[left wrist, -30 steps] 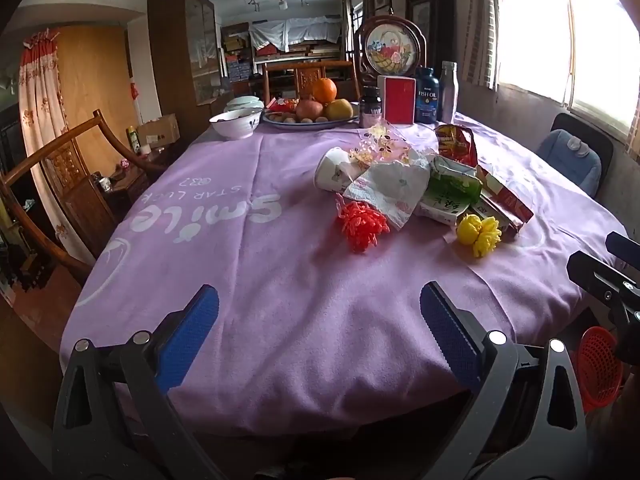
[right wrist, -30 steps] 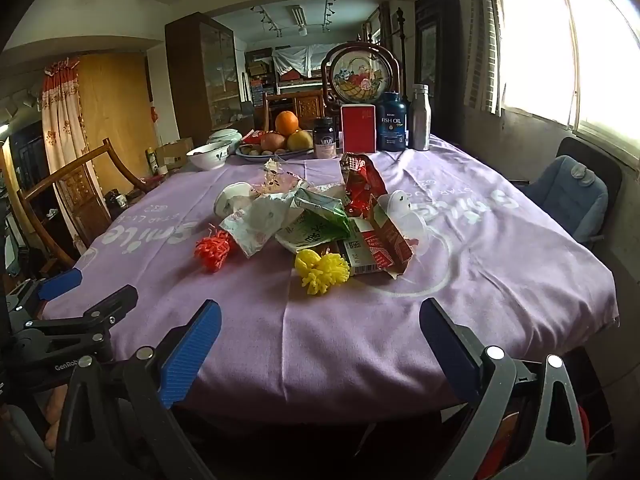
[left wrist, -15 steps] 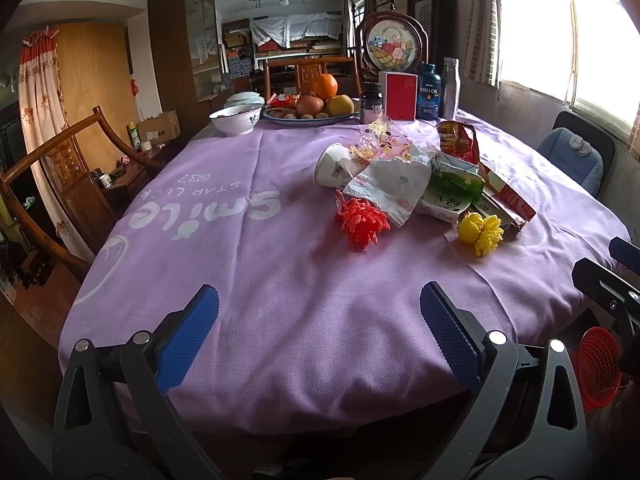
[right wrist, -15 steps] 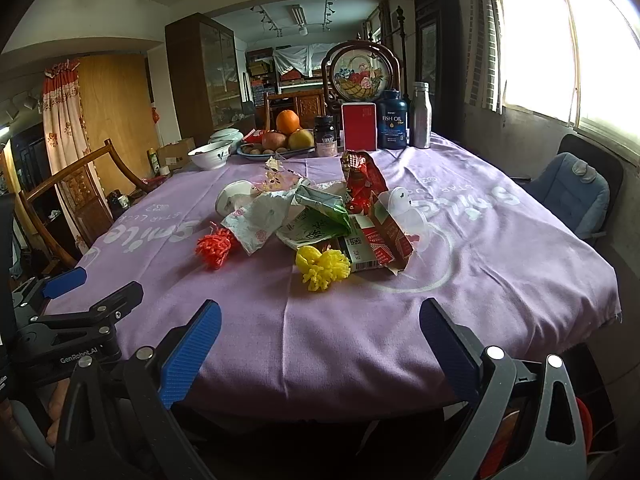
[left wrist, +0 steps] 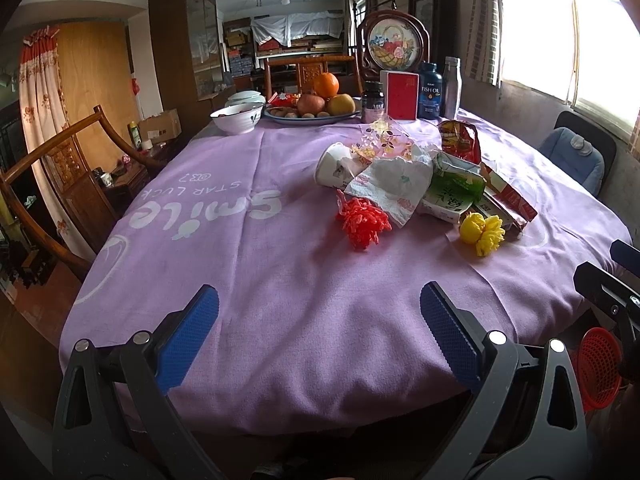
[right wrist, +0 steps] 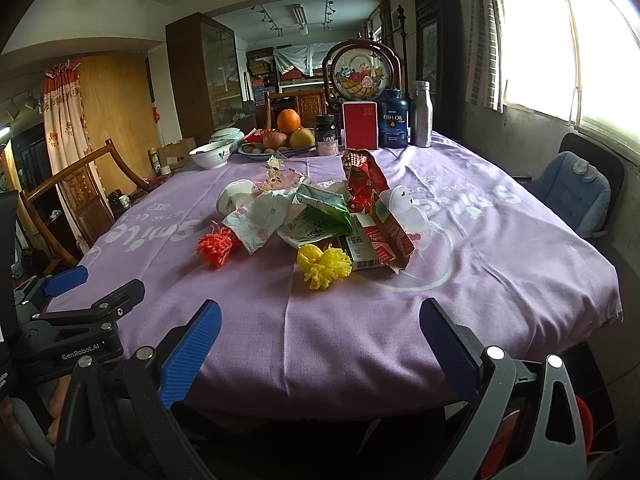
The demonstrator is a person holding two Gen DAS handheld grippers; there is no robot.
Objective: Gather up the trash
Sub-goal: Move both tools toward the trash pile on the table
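Note:
A heap of trash lies mid-table on the purple cloth (left wrist: 248,264): a red foam net (left wrist: 362,222) (right wrist: 216,245), a yellow foam net (left wrist: 482,233) (right wrist: 325,266), a tipped paper cup (left wrist: 335,165) (right wrist: 236,200), a crumpled white wrapper (left wrist: 394,188) (right wrist: 262,216), a green packet (left wrist: 450,194) (right wrist: 318,220) and a torn red carton (left wrist: 506,196) (right wrist: 390,236). My left gripper (left wrist: 319,330) is open at the near edge, well short of the heap. My right gripper (right wrist: 320,334) is open too, in front of the yellow net. Neither holds anything.
At the table's far end stand a fruit plate (left wrist: 316,114), a white bowl (left wrist: 237,119), a red box (left wrist: 402,96), bottles (left wrist: 430,90) and a framed picture (left wrist: 394,44). A wooden chair (left wrist: 60,184) is left, a blue-cushioned chair (left wrist: 576,156) right. A red basket (left wrist: 598,362) sits low right.
Both grippers have crept slightly forward toward the table. Both stay open and the trash has not moved.

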